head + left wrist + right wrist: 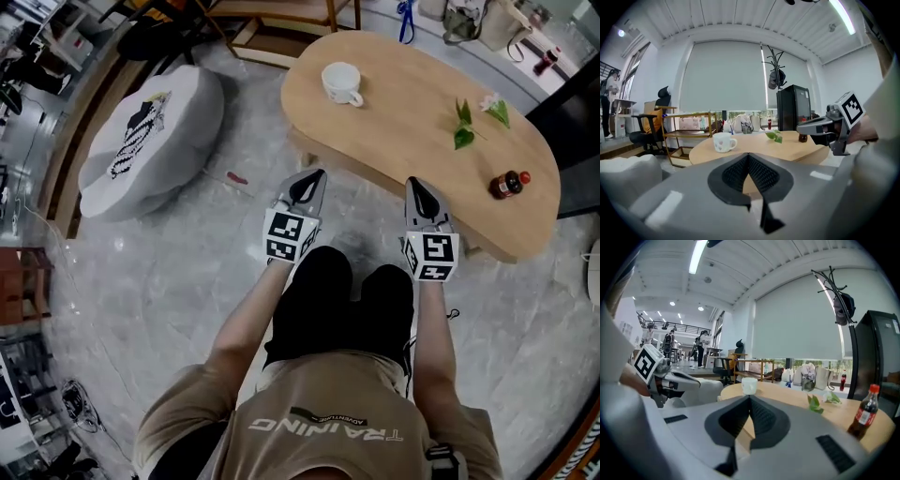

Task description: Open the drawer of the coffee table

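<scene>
The coffee table point(403, 103) has a light wooden kidney-shaped top; its drawer does not show in any view. In the head view both grippers are held side by side just short of the table's near edge, pointing at it. My left gripper point(315, 174) is shut with nothing between its pads, and its tips meet in the left gripper view point(748, 155) with the table point(759, 147) straight ahead. My right gripper point(412, 182) is also shut and empty point(750, 397). Each gripper shows in the other's view: the right gripper point(820, 126), the left gripper point(686, 379).
On the table stand a white mug point(341, 82), green leaves point(464, 126) and a small cola bottle point(509, 184). A grey beanbag point(155, 136) lies on the floor to the left. A wooden shelf point(689, 129) and a black cabinet point(793, 110) stand beyond the table.
</scene>
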Available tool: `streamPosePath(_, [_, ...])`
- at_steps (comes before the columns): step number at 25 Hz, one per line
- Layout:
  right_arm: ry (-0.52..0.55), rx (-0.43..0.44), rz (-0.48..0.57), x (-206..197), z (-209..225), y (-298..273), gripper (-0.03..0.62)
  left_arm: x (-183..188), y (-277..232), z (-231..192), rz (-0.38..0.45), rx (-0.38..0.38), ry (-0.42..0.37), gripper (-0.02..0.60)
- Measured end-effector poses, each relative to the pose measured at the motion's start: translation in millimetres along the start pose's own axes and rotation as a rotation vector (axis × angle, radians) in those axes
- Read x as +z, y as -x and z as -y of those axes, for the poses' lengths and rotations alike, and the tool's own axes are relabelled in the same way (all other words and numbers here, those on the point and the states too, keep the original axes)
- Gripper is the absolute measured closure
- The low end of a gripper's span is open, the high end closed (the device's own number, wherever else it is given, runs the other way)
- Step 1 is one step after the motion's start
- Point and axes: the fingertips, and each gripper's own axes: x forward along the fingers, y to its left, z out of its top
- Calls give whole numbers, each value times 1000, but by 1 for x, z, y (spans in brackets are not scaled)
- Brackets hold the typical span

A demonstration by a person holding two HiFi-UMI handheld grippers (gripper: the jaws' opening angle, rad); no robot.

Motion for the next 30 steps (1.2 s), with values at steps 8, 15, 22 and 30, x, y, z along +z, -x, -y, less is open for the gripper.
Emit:
streamPosePath(8, [34, 21, 67, -84, -16, -22, 589, -93, -35, -17, 54, 33, -10, 575])
streamPosePath(15, [4, 22, 76, -114, -20, -15, 589, -127, -39, -7, 36, 29, 2, 575])
streamPosePath(22, [0, 18, 76, -122, -17, -4, 589, -126, -48, 6, 40, -12, 48, 575])
streamPosePath(30, [-9, 55, 62, -129, -21, -11, 589, -162, -73, -14, 154, -116, 600, 575])
